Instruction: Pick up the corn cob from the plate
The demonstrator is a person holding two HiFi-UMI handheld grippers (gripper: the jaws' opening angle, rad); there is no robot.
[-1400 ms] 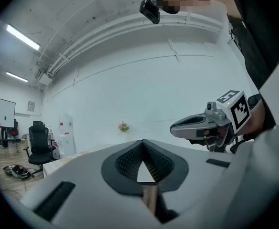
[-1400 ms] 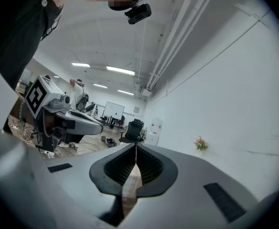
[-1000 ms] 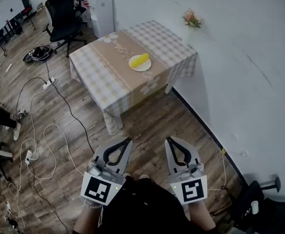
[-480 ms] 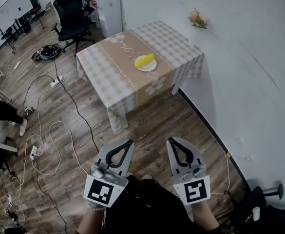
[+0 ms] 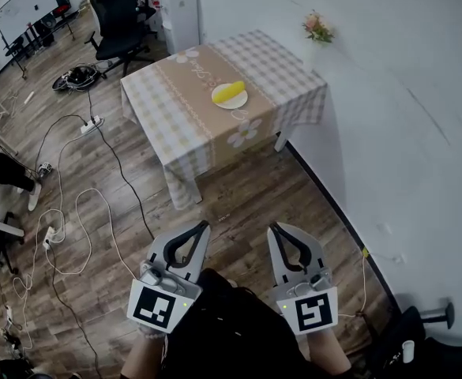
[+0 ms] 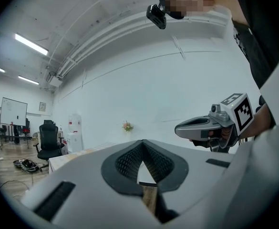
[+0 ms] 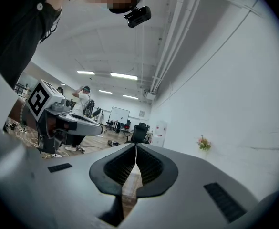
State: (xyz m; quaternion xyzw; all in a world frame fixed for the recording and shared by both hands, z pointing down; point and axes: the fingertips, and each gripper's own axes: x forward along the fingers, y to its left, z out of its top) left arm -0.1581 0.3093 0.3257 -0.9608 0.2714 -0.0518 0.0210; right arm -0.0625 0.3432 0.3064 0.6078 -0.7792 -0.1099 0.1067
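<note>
- Left gripper point(image 5: 204, 225): clenched and empty. In its own view the two jaws meet at the tip point(image 6: 142, 142) with nothing between them — unchanged from a second ago.
- Right gripper point(image 5: 272, 227): also clenched on nothing, with the jaws pressed together along a thin seam point(image 7: 136, 148). Each gripper is visible in the other's view, side by side and level.
- Corn cob point(image 5: 231, 91): lies on the white plate point(image 5: 223, 104) near the middle of the table point(image 5: 175, 109), which is covered by a checked cloth. It is well apart from both grippers and untouched, in the same place on the plate as in the earlier frames.
- Change noted: the table and the grippers sit only slightly differently in the head view than half a second ago. Nothing on the table has been disturbed.
- Surroundings: wood floor with loose cables point(image 5: 65, 212), a black office chair point(image 5: 120, 10) beyond the table, and a small bunch of flowers point(image 5: 316, 27) on the white wall.
</note>
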